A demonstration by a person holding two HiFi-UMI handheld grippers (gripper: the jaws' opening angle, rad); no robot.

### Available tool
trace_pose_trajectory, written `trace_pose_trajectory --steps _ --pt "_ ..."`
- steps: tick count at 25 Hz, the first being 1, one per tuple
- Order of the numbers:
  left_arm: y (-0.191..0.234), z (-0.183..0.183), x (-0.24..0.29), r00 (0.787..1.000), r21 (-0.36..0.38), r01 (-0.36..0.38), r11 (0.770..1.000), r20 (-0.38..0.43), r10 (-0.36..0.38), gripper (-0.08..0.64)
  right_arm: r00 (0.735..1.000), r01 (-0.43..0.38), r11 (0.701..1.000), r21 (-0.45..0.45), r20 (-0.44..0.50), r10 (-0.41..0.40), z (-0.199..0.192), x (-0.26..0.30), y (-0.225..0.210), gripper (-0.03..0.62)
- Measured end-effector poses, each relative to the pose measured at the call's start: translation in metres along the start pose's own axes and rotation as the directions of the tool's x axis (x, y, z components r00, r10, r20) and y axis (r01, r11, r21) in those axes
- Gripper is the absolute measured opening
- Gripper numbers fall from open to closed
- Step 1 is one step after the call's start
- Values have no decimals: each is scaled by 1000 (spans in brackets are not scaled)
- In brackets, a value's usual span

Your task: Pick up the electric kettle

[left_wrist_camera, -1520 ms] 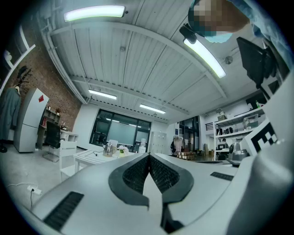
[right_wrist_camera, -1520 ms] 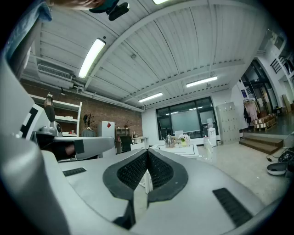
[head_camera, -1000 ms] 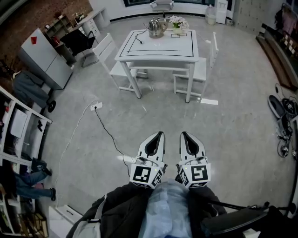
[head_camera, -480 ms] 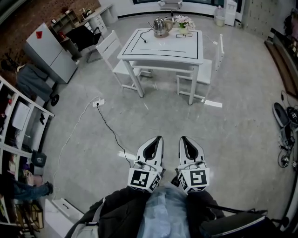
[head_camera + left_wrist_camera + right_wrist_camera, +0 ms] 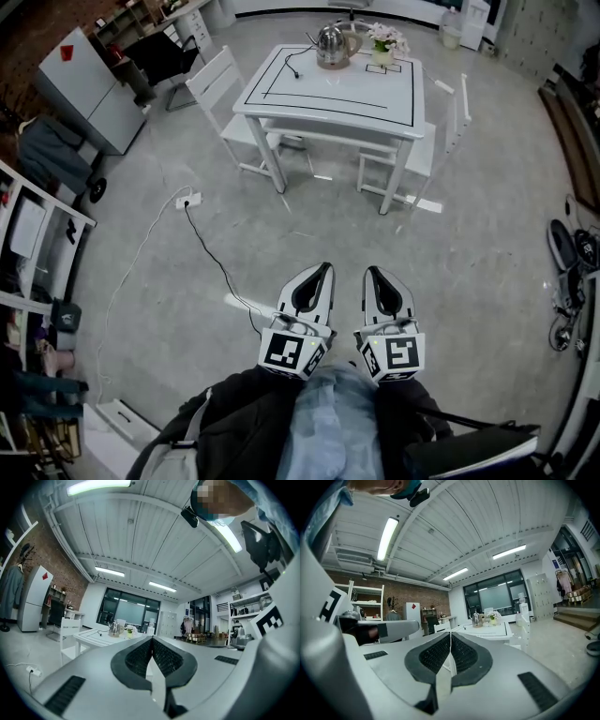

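A shiny steel electric kettle point(image 5: 330, 45) stands at the far edge of a white table point(image 5: 309, 98), with its black cord trailing to the left. It also shows small and far off as the kettle point(image 5: 114, 628) in the left gripper view and the kettle point(image 5: 476, 619) in the right gripper view. My left gripper point(image 5: 323, 270) and right gripper point(image 5: 371, 272) hang side by side over the floor, well short of the table. Both are shut with nothing between the jaws.
White chairs point(image 5: 220, 94) flank the table, one on the right point(image 5: 448, 122). A flower pot point(image 5: 383, 47) sits beside the kettle. A power strip point(image 5: 187, 200) and black cable lie on the floor ahead left. A grey cabinet point(image 5: 89, 89) and shelves point(image 5: 28, 253) line the left side.
The table and kettle have come closer and lower in the head view as I walk forward. Both grippers keep the same pose, shut.
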State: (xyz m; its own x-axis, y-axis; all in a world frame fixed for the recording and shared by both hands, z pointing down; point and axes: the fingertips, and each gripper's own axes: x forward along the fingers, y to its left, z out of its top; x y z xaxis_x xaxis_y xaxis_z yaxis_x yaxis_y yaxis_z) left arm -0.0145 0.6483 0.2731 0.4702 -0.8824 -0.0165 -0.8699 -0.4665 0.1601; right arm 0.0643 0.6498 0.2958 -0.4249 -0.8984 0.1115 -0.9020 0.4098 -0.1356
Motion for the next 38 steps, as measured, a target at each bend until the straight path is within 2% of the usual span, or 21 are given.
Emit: trace_pose_trajectory --steps 5,15,24,29,38 --pt "40 5 35 1000 -18 5 1000 13 -5 6 1000 6 1000 -12 -8 -7 7 53 -4 18" --pt "107 33 86 996 -11 33 999 77 -32 6 999 22 999 -47 35 -20 34 135 3 18" --pt "123 16 106 999 -53 50 997 22 -49 6 998 54 998 -41 -6 -54 27 158 -7 18" --pt "133 6 127 1000 -62 29 998 -6 -30 6 999 34 999 -40 -29 -35 17 177 -20 18" --pt "144 1 191 999 -37 12 999 -49 -14 6 999 28 1000 -13 -32 -28 25 228 -68 18"
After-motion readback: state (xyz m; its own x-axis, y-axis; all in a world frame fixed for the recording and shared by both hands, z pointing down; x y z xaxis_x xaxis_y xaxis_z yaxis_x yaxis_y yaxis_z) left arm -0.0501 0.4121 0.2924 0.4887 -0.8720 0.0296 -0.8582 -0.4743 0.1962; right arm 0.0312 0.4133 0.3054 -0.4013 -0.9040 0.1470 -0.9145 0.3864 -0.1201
